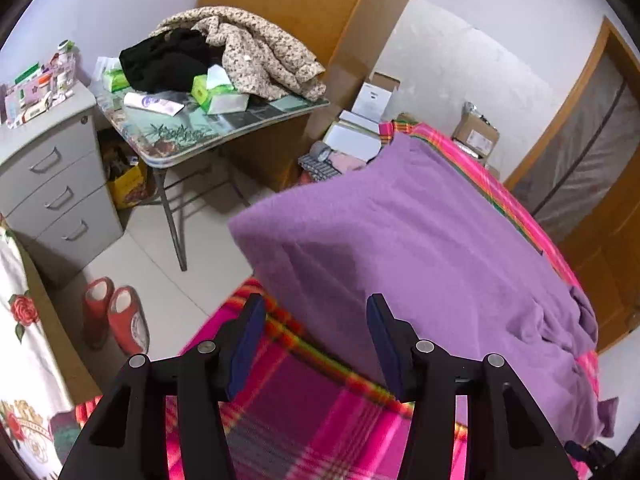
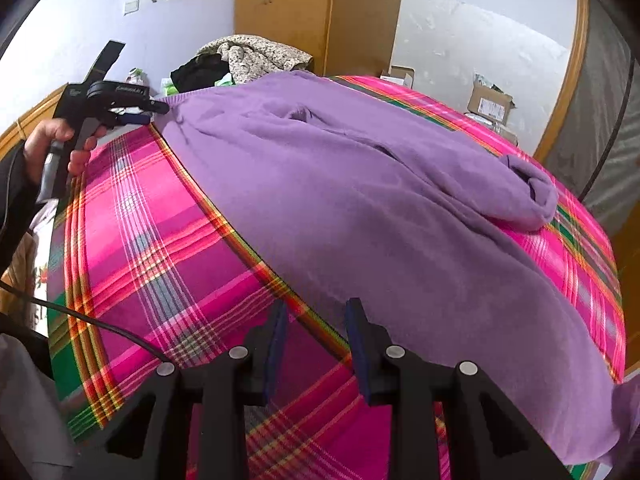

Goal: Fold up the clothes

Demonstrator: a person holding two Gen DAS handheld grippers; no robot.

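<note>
The purple sweater (image 2: 360, 200) lies spread over a bed covered by a pink plaid blanket (image 2: 160, 248). Its body runs from the near right to the far left, and one sleeve (image 2: 532, 192) is doubled back on itself at the right, the cuff resting on the blanket.

The right tool (image 2: 316, 312) hovers at the sweater's near hem, its fingers parted with only blanket and the hem's edge showing between them; the pads press on nothing. The left tool (image 1: 316, 308) sits by the sweater's left edge, its fingers spread wide and likewise empty. In the right wrist view this left tool (image 2: 160, 114) appears at the far left corner of the sweater, held by a hand (image 2: 60, 144) in a dark sleeve, tips just beside the cloth.

Beyond the bed stands a folding bench (image 1: 224, 136) piled with a speckled coat (image 1: 260, 52) and black clothing (image 1: 168, 60). A grey drawer cabinet (image 1: 56, 184) is left of it, with red slippers (image 1: 116, 320) on the floor.
</note>
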